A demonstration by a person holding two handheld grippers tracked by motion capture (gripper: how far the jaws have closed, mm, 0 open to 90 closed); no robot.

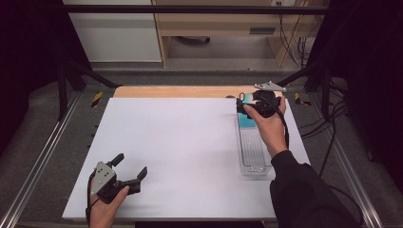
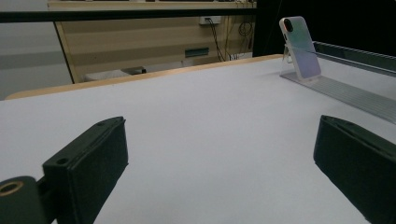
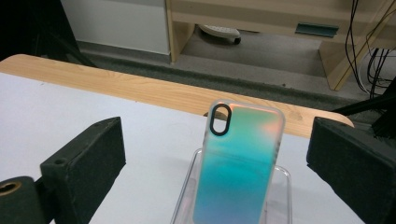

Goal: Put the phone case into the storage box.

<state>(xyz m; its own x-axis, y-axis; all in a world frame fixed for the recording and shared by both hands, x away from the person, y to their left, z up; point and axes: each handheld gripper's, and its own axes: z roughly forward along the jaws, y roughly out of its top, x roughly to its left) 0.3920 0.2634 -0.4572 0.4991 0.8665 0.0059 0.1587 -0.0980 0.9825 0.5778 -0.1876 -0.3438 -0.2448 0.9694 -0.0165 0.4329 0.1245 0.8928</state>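
An iridescent teal phone case (image 3: 238, 163) with a black camera ring stands upright at the far end of a long clear tray (image 1: 252, 154). My right gripper (image 3: 217, 140) is open, its jaws standing on either side of the case without touching it. In the high view a hand holds the right gripper (image 1: 252, 103) over the case (image 1: 245, 122) at the table's far right. The left gripper (image 1: 130, 164) rests open near the front left of the white table top (image 1: 180, 137), nothing between its jaws. From the left gripper (image 2: 219, 135), the case (image 2: 301, 46) stands far off to the right.
A wooden table edge (image 1: 180, 91) runs along the back of the white surface. Metal rails (image 1: 43, 152) flank the table on both sides. Cables (image 1: 328, 137) hang at the right. Shelving and a cabinet (image 1: 214, 23) stand beyond the table.
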